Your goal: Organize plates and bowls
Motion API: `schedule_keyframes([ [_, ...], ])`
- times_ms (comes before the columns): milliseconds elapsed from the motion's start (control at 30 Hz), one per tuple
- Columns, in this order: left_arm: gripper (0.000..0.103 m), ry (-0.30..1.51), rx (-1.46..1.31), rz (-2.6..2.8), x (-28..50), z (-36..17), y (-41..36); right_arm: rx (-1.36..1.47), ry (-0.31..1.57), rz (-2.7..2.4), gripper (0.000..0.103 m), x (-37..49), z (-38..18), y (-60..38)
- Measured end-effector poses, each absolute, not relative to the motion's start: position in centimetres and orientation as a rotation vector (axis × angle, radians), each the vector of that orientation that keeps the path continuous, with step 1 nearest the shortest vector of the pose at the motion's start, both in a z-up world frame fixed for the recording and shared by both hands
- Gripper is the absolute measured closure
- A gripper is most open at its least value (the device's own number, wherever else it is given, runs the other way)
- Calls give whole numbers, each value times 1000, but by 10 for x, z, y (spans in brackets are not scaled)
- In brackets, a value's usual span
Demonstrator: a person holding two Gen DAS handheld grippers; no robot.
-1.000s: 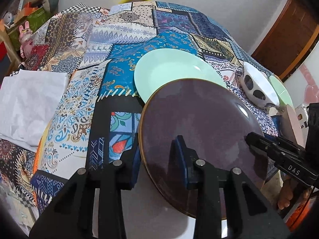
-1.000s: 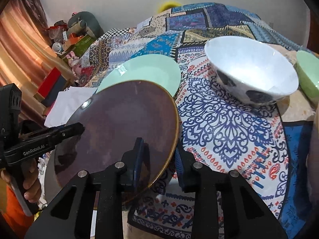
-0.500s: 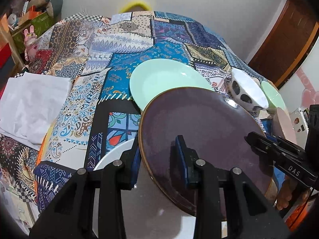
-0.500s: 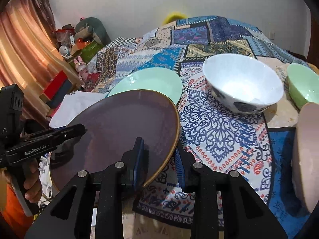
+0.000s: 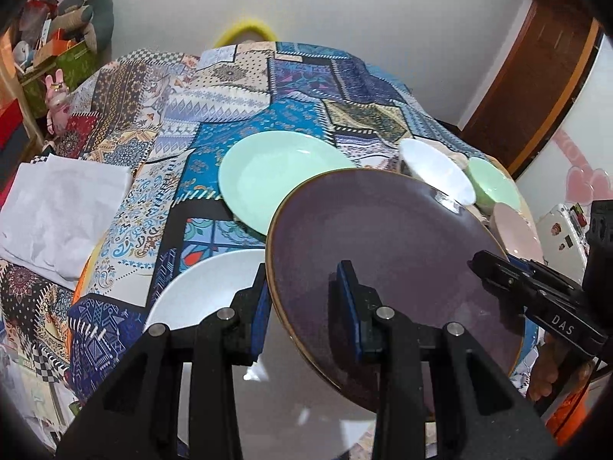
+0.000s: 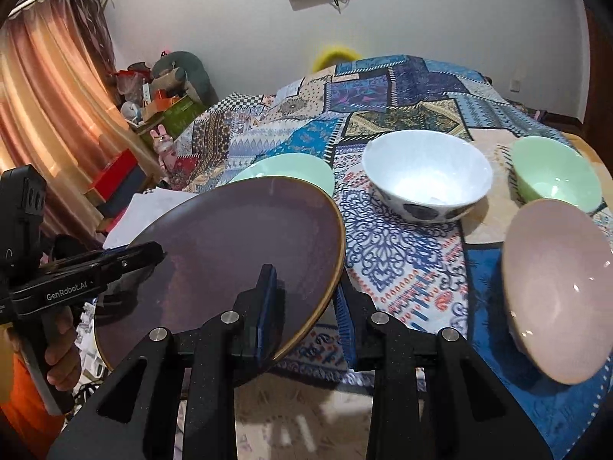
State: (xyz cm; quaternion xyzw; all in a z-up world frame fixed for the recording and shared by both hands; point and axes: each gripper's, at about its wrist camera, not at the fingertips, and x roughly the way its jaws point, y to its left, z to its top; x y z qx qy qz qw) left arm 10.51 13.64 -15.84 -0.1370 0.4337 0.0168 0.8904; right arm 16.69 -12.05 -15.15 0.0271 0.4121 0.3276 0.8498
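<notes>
Dark plate (image 5: 383, 260) clamped at opposite rims by left tongs (image 5: 304, 306) and right tongs (image 6: 306, 303); uneven lift risks slipping onto white plate (image 5: 199, 287) beneath

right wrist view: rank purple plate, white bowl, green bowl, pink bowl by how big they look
1. purple plate, though it is held nearest the camera, which inflates it
2. pink bowl, also near
3. white bowl
4. green bowl, farthest back

True sizes of pink and white bowls are unsure.
</notes>
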Motion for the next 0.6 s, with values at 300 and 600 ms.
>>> schedule_keyframes([
  [300,70,880,-267,5,91,-144,102,76,832,678,75,154,-144,-151],
  [600,70,900,-263,-47,83,-145,70,97,837,661,75,146,-148,-184],
])
